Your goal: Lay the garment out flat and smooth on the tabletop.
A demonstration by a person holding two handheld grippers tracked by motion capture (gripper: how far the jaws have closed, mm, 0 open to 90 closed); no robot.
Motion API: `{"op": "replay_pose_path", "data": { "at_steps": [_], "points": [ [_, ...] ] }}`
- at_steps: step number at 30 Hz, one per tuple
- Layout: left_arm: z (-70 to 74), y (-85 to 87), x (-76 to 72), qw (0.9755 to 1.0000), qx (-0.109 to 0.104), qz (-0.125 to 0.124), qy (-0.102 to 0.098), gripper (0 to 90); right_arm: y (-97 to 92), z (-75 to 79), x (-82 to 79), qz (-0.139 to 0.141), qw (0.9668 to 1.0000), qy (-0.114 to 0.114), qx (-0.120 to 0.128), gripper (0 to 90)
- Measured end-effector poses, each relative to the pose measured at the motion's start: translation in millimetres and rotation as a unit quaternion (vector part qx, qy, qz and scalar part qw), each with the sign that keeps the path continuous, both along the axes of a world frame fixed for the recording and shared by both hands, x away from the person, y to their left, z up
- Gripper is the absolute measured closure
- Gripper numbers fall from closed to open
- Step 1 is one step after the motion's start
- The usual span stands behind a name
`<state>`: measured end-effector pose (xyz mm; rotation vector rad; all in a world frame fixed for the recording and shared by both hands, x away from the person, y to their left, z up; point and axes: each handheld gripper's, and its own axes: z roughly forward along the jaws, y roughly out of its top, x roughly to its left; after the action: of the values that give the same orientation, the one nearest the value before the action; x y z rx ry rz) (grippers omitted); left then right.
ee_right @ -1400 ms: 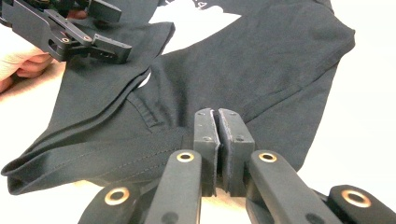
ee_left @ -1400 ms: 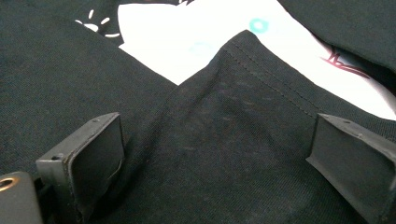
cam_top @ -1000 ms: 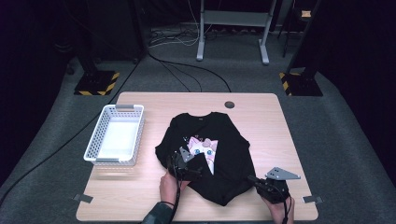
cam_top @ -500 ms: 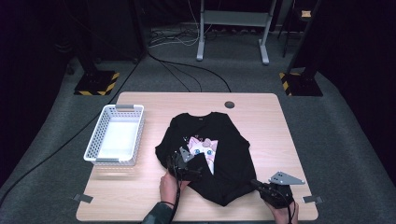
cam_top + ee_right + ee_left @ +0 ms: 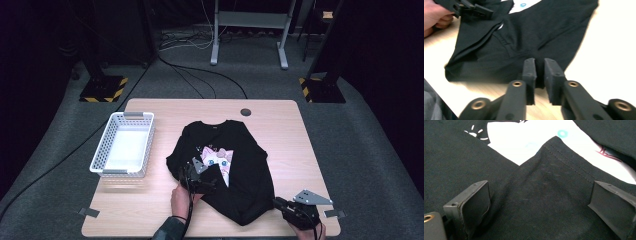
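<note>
Right tool [image 5: 539, 71]: jaws nearly together with a narrow gap between them; they have just been opening a little, and nothing is pinched between them. The bottom hem of the black shirt [image 5: 534, 32] lies just beyond the tips, so the cloth appears released rather than held. In the high view this tool [image 5: 282, 205] sits at the near right corner of the tabletop [image 5: 300, 135], just beside the shirt's lower right edge.

Left tool [image 5: 540, 202]: jaws spread wide, one to each side of a folded-over flap of the shirt [image 5: 544, 195]; the pads stand clear of the cloth and press on nothing. In the high view it [image 5: 202, 181] rests on the shirt's lower left part, beside the cat print [image 5: 217, 159].

Shirt: lies near the middle of the tabletop, collar toward the far edge, print facing up. Its left side is turned in over the body, with the flap's corner reaching the print; the right sleeve and right side lie flat and unfolded. The lower hem looks slightly bunched at the near edge.

White basket [image 5: 125, 145]: stands apart from the shirt at the left, with nothing in it.

Progress, as judged: folding is at an early stage. One side fold seems made; the right side, the lengthwise fold and any move into the basket remain.
</note>
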<state>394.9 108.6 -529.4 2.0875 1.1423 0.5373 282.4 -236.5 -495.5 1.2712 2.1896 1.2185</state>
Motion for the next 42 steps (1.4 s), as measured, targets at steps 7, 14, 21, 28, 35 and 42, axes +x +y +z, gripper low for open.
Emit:
{"op": "replay_pose_path", "data": {
  "at_steps": [7,14,21,28,35,42],
  "points": [
    [0.0,0.0,0.0,1.0,0.0,0.0,0.0,3.3,-20.3,4.6,-10.9,-0.022,0.9997,-0.009,0.01,62.5],
    [0.0,0.0,0.1,1.0,-0.001,0.0,0.0,3.3,-16.6,-11.5,21.6,-0.038,0.9992,0.014,0.005,28.8],
    [0.0,0.1,0.2,1.0,-0.001,0.0,0.001,3.3,-2.0,-29.9,69.1,-0.025,0.9994,0.023,-0.009,14.4],
    [-0.1,0.5,0.6,1.0,-0.001,-0.004,0.001,3.3,3.5,-32.5,89.0,-0.048,0.9971,0.02,-0.057,16.0],
    [-0.2,3.3,6.1,0.9997,-0.003,-0.023,0.008,2.1,9.5,-33.0,83.9,-0.06,0.9951,0.014,-0.078,16.4],
    [0.0,4.5,9.1,0.9994,-0.005,-0.031,0.012,1.6,9.7,-33.0,83.1,-0.062,0.995,0.014,-0.077,16.4]
  ]
}}
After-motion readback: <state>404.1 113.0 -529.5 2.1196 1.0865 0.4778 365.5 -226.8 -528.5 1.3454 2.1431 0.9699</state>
